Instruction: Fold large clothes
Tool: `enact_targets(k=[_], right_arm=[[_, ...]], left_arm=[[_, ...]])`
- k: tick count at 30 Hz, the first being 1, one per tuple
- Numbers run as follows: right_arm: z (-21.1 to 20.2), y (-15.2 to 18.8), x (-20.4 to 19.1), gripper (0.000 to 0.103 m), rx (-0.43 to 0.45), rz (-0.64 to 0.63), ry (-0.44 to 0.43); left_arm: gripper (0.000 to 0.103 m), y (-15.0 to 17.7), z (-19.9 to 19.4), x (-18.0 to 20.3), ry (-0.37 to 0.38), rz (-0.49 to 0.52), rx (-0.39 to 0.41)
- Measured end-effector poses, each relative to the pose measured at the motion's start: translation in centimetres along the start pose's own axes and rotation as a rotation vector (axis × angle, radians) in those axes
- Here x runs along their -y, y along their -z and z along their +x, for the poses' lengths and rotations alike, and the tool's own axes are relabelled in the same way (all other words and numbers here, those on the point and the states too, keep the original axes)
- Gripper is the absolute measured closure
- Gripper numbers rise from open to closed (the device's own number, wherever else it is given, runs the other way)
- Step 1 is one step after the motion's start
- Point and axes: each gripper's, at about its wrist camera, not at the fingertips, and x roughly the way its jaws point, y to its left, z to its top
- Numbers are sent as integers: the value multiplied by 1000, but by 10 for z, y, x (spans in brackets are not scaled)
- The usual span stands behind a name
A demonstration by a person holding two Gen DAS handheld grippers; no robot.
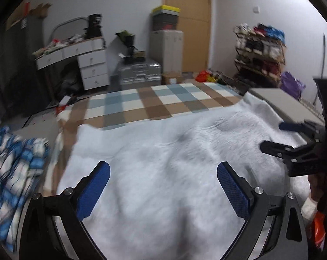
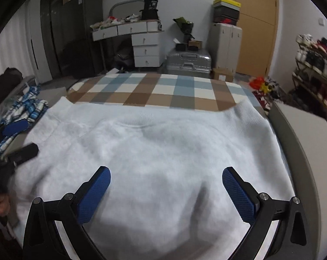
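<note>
White sweater point(image 2: 154, 151) lies flat on the bed point(image 2: 163, 88), unfolded; we've got both grippers point(image 1: 163, 186) point(image 2: 166, 186) spread, holding nothing

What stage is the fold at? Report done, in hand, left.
Done: the white sweater is spread on the checked blanket, collar toward the far edge. In hand: nothing; the left gripper and right gripper are both open above it, gripping no cloth. Left: no fold shows yet, so apparently all the folding. A blue plaid garment lies aside.
</note>
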Motion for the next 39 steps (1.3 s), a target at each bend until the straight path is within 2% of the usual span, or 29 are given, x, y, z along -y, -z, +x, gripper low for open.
enact_targets(k=[3,4,5,6,7,8,9,11,12,14,15,16,17,19,21,23,24,26,27,28,29,30,31,32,35,37,39], right_arm=[[34,-4,4,0,-68,-30,48],[42,0,10,0,-89,-50,78],[51,3,23,0,-104,-67,131],[52,9,41,0,-97,-40,161],[47,13,62,0,-89,6,168],[44,16,88,0,-89,90,161],[43,25,123,0,-105,223,131],[40,32,157,0,-130,348,125],[40,35,163,0,-145,351,171],[39,34,155,0,-168,275,324],[37,32,150,0,-155,247,324],[34,28,145,0,-132,233,287],[30,24,141,0,-103,229,255],[23,12,139,0,-41,224,253],[28,-4,150,0,-16,246,275],[41,-16,168,0,-19,314,249],[46,-18,177,3,-20,354,222],[58,-23,188,24,-42,393,175],[63,-24,188,44,-60,389,152],[68,-26,186,71,-78,380,116],[71,-27,188,89,-110,372,40],[65,-27,188,94,-100,386,-38],[53,-28,193,94,-48,407,-86],[41,-28,203,94,13,444,-112],[19,-21,239,95,119,614,-151],[27,-19,244,95,97,623,-115],[50,-14,238,95,25,600,-56]], left_arm=[[6,0,45,-4,-60,42,-87],[6,5,67,-15,-85,21,-150],[6,10,83,-26,-49,-27,-225],[6,12,91,-44,33,-125,-277],[6,12,86,-55,55,-183,-252],[6,15,80,-68,39,-244,-223],[7,20,80,-79,24,-294,-228],[7,23,75,-87,57,-330,-206],[7,23,77,-87,48,-322,-216],[6,22,79,-80,6,-279,-236],[6,21,81,-76,-21,-252,-249],[6,22,78,-73,-32,-240,-252],[6,21,79,-73,-35,-236,-252],[6,20,80,-76,-21,-251,-248],[6,22,80,-70,-21,-251,-247],[6,22,80,-69,-26,-246,-248],[6,22,79,-67,-25,-247,-248],[6,22,78,-67,-24,-248,-247],[6,22,77,-66,-25,-247,-247],[6,22,78,-66,-25,-247,-248],[6,22,77,-66,-25,-247,-248],[6,22,77,-66,-25,-247,-248],[6,22,77,-65,-25,-247,-248],[6,22,77,-66,-24,-248,-247],[6,22,77,-65,-18,-249,-245],[5,22,77,-65,-5,-249,-243],[5,22,77,-65,-3,-250,-243]])
